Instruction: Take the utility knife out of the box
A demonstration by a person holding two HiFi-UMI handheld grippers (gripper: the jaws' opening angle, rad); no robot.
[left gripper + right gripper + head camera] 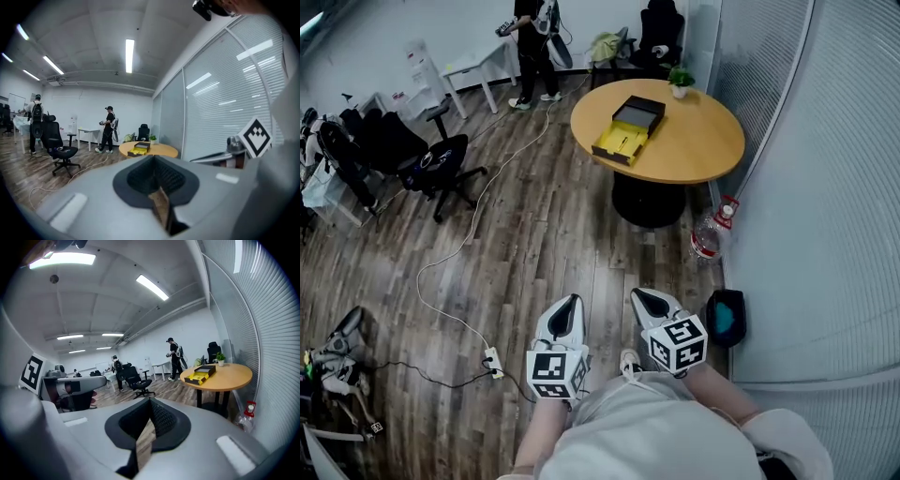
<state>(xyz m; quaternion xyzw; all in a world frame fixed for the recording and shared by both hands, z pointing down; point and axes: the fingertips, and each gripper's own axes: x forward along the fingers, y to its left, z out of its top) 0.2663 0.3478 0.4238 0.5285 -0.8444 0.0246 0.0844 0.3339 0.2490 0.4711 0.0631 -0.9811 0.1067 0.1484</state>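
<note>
An open box [628,129] lies on the round wooden table [698,150] far ahead: a yellow tray next to a black lid. The box also shows small in the left gripper view [139,149] and in the right gripper view [200,375]. I cannot make out the utility knife from this distance. My left gripper [570,306] and right gripper [645,302] are held side by side close to the body, well short of the table and pointing toward it. In each gripper's own view, left [157,173] and right [149,414], the jaws are shut with nothing between them.
A water bottle [708,234] stands on the floor by the table's black pedestal, and a dark bin [727,317] sits by the blinds on the right. A cable and power strip [492,361] cross the wood floor. An office chair [441,169] stands left; a person [534,47] stands at the back.
</note>
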